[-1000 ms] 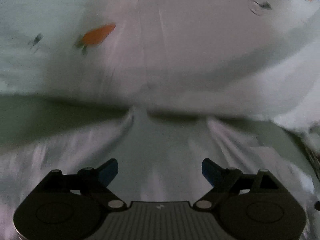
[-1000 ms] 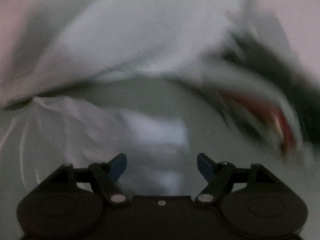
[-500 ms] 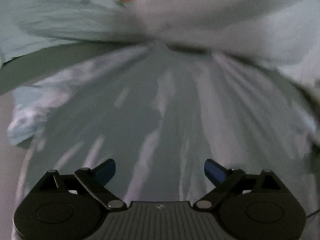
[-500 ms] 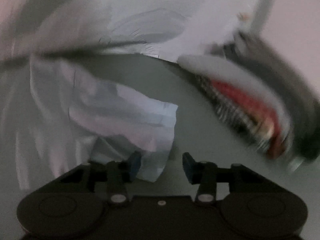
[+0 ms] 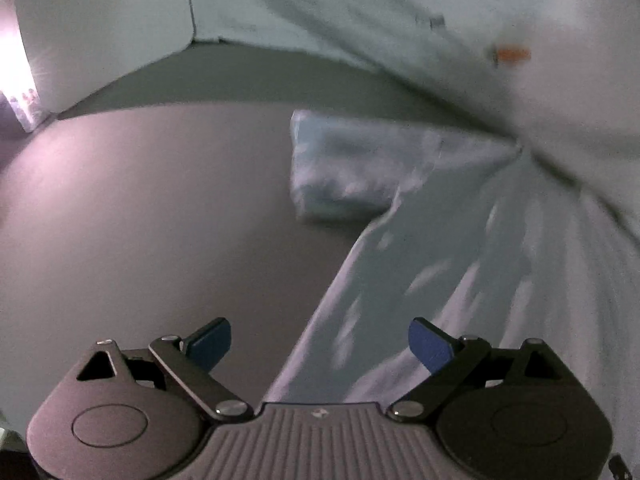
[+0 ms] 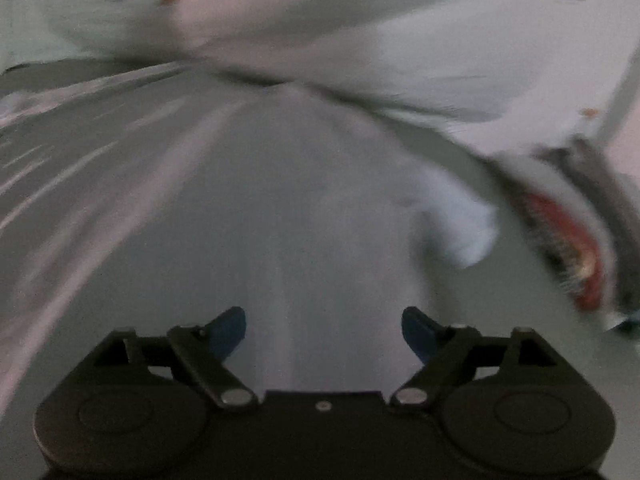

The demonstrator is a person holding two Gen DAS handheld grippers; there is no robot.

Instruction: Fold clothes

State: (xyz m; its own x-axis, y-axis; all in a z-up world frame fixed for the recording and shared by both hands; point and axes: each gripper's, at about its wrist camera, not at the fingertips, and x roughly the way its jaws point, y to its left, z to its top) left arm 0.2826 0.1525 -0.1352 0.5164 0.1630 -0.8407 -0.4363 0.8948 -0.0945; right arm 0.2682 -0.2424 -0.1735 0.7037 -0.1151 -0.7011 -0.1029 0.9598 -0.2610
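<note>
A pale blue-grey garment [image 5: 452,264] lies flat on the dark grey surface [image 5: 140,220], one short sleeve [image 5: 352,168] sticking out to the left. My left gripper [image 5: 319,344] hovers over the garment's left edge, open, with nothing between its blue pads [image 5: 208,344]. In the blurred right wrist view the same garment [image 6: 280,208] fills the middle, its other sleeve [image 6: 460,220] at the right. My right gripper [image 6: 323,332] is above the garment's body, jaws opening wide, with nothing pinched.
A white cloth with small orange prints [image 5: 508,54] hangs over the far side, also seen as the printed cloth [image 6: 280,12]. A red and dark striped item [image 6: 568,248] lies at the right. A white wall panel [image 5: 104,28] stands at the far left.
The left view swung from the garment's middle to its left edge and sleeve. The right gripper narrowed beside the sleeve corner half a second ago, then spread wide and moved over the garment's body.
</note>
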